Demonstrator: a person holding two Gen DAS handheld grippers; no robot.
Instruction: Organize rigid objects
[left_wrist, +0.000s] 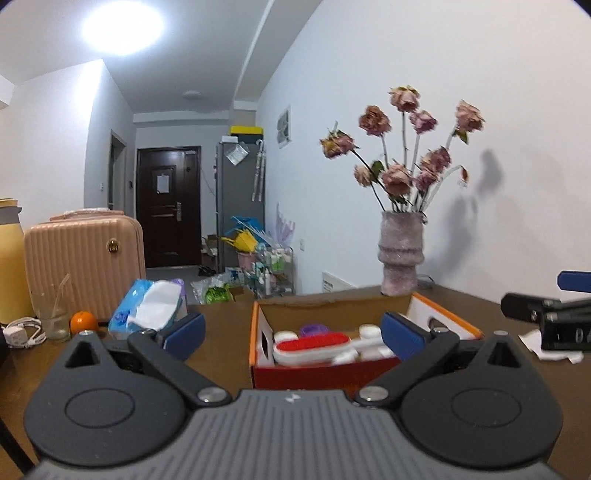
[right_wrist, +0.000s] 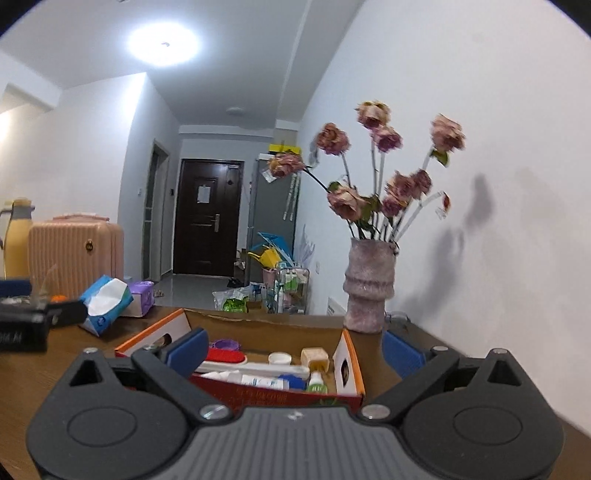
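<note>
An open red and orange cardboard box stands on the brown table; it also shows in the right wrist view. Inside lie a red and white brush, a purple lid, white tubes, a small green-capped bottle and a yellow jar. My left gripper is open and empty, just in front of the box. My right gripper is open and empty, over the box's near edge. The right gripper's side shows at the left view's right edge.
A pink vase of dried roses stands behind the box by the wall. Left of the box are a tissue pack, an orange, a glass, a pink suitcase and a yellow flask. White paper lies at right.
</note>
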